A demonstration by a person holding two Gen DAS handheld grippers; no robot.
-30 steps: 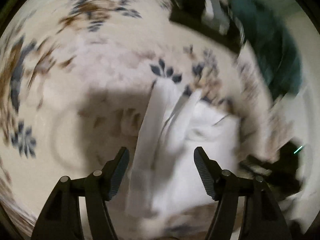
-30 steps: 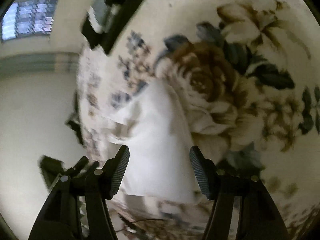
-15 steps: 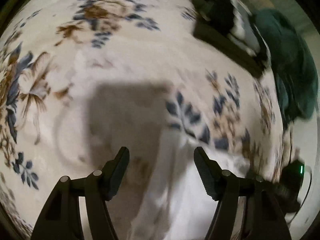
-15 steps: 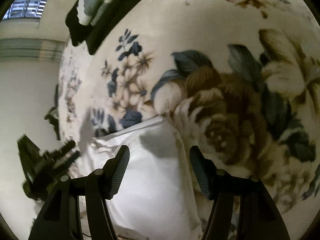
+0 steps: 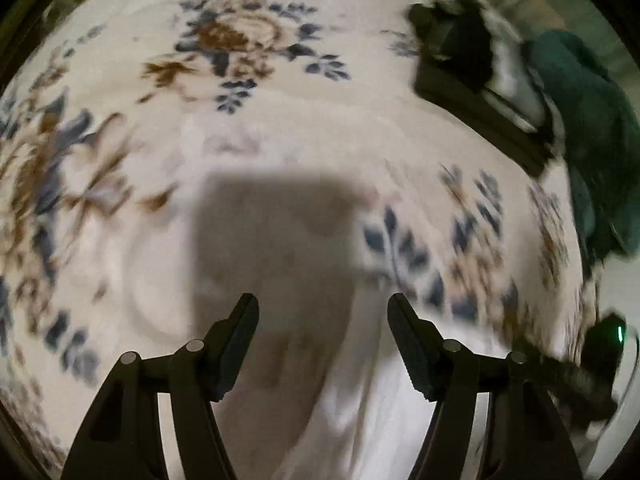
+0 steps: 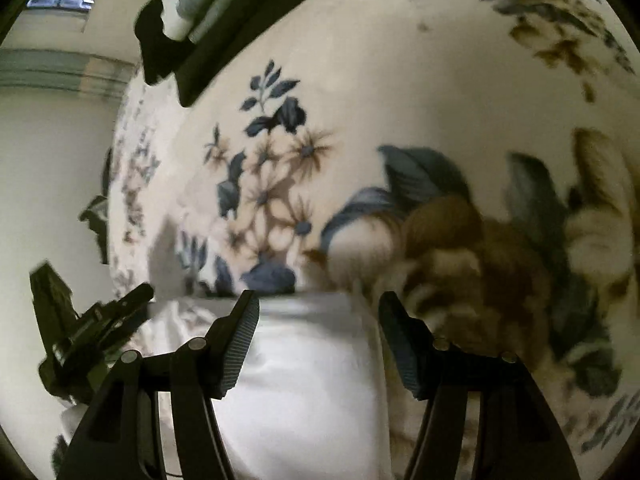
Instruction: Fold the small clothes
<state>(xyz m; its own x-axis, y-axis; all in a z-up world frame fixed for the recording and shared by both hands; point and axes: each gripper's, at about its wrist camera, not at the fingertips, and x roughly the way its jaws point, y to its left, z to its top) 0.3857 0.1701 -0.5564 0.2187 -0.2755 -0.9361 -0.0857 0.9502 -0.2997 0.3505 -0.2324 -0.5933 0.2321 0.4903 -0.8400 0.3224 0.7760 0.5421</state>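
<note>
Cloth, a white garment (image 6: 304, 392), lies near on the floral bedspread (image 6: 400, 100); soft, light, limp, best pinched at a corner. Left gripper (image 5: 323, 344) and right gripper (image 6: 318, 340) fingers gape, empty.

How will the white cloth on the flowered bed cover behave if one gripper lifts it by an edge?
The white cloth looks thin and creased, so it will probably droop and unfold. It seems light and easy to lift. The bed cover under it looks soft, so a low pinch may catch that too.
</note>
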